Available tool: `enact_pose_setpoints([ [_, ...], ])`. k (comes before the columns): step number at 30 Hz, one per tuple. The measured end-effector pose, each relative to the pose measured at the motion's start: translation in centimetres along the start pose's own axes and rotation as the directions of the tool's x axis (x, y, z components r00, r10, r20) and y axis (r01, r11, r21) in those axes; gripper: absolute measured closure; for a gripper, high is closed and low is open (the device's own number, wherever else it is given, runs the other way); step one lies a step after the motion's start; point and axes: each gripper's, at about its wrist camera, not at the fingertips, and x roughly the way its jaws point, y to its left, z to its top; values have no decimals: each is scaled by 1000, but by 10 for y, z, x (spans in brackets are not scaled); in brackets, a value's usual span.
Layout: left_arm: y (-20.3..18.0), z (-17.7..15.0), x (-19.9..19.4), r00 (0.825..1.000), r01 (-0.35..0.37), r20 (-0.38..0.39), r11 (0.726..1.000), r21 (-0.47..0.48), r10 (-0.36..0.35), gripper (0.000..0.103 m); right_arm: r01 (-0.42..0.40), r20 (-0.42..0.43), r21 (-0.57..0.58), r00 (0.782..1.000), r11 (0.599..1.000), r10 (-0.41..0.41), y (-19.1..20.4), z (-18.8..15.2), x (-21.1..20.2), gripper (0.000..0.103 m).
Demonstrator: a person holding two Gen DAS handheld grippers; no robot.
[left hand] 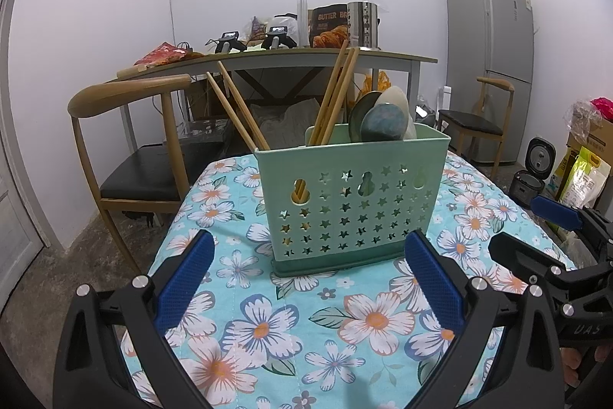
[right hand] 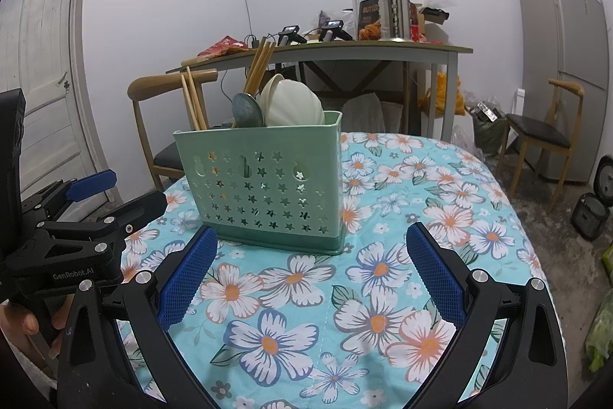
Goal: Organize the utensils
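Left wrist view
Left gripper (left hand: 308,267): released, blue pads spread wide, nothing between them, low over the tablecloth (left hand: 291,324).
Utensil holder (left hand: 352,202): pale green, star-punched, upright just beyond the fingertips, roughly centred in the gap.
Contents: chopsticks (left hand: 237,106) lean left out of the left compartment; a second bundle (left hand: 337,94) stands in the middle one; spoons (left hand: 383,119) fill the right one.
Right gripper (left hand: 532,229): enters from the right edge, spread and empty, just beside the holder's right end without touching.
Table edges: cloth curves away left toward a wooden chair (left hand: 126,140); bare floral surface lies between the pads.

Right wrist view
Right gripper (right hand: 310,255): released, fingers wide apart, empty.
Utensil holder (right hand: 264,183): left of centre, its near base corner just beyond the left pad; whether they touch cannot be told.
Spoons (right hand: 291,102): a cream bowl and a dark green one rise above the rim.
Left gripper (right hand: 115,194): at the left edge, spread, near the holder's left end; a hand (right hand: 27,328) grips its handle.
Open room: wide clear cloth to the right of the holder, out to the rounded table edge (right hand: 513,202).
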Motion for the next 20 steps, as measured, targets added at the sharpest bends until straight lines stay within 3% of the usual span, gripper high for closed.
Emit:
enact_pose_setpoints([
  [11, 0, 0, -4, 999, 23, 24, 1000, 4, -23, 6, -2, -3, 0, 1000, 1000, 2, 0, 0, 0, 8],
  [16, 0, 0, 1, 1000, -2, -9, 1000, -3, 2, 6, -3, -3, -1, 1000, 1000, 3, 0, 0, 0, 8],
  [20, 6, 0, 6, 999, 17, -43, 999, -40, -19, 6, 1, -1, 0, 1000, 1000, -1, 0, 0, 0, 8],
])
